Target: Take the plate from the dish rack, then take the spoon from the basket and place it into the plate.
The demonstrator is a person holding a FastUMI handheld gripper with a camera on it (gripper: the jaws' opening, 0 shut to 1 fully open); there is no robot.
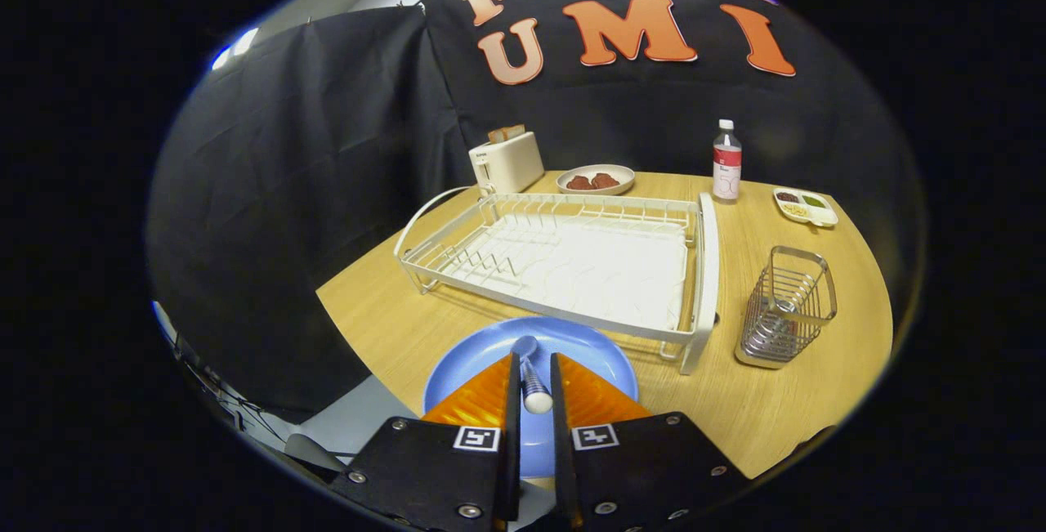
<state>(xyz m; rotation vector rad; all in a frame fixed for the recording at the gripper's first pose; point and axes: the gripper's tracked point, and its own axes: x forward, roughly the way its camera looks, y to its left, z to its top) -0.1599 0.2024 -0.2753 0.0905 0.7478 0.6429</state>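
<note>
Plate (490, 356) lay before the empty rack (564, 262); gripper (533, 377) clasped the spoon (531, 381) above it, release remaining.

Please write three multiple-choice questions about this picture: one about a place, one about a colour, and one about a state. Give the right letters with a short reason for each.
1. Where is the spoon?
A. In the basket
B. Between the fingers of the tool, over the plate
C. In the dish rack

2. What colour is the plate?
A. White
B. Green
C. Blue

3. What is the state of the dish rack?
A. It holds no dishes
B. It holds one plate
C. It lies overturned

Answers:
1. B: the spoon's handle sits between both fingers, with the plate under it.
2. C: the plate in front of the dish rack is plainly blue.
3. A: its wires and tray are bare and it stands upright on the table.
</note>
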